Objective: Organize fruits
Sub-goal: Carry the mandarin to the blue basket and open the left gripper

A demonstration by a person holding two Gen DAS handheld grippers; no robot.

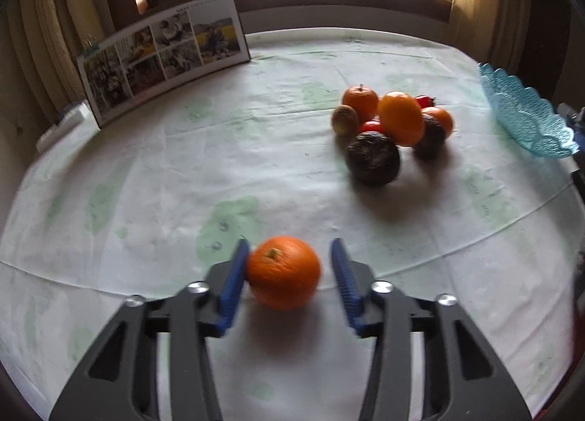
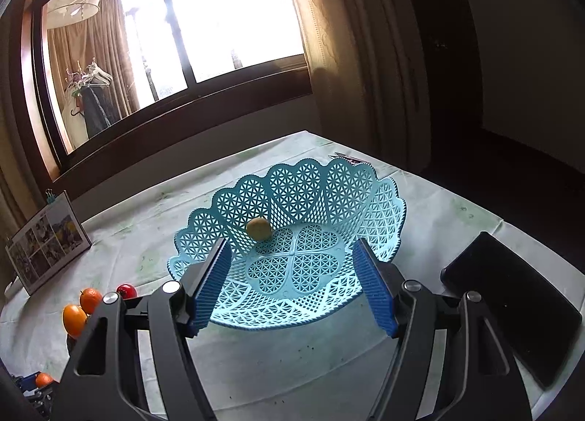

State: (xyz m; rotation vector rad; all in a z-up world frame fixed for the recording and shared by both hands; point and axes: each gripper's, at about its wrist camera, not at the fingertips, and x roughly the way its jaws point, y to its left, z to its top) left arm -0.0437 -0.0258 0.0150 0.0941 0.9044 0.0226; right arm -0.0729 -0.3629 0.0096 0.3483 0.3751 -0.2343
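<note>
An orange (image 1: 283, 272) sits between the blue pads of the left tongs (image 1: 289, 276); the left pad touches it, the right pad stands apart, so the tongs are released. Farther in on the counter (image 1: 182, 172) lies a heap of fruit (image 1: 393, 128), near the right edge where the blue lattice basket (image 2: 310, 209) stands. The right tongs (image 2: 294, 285) hang released over its near rim; one small yellowish fruit (image 2: 259, 228) lies inside.
</note>
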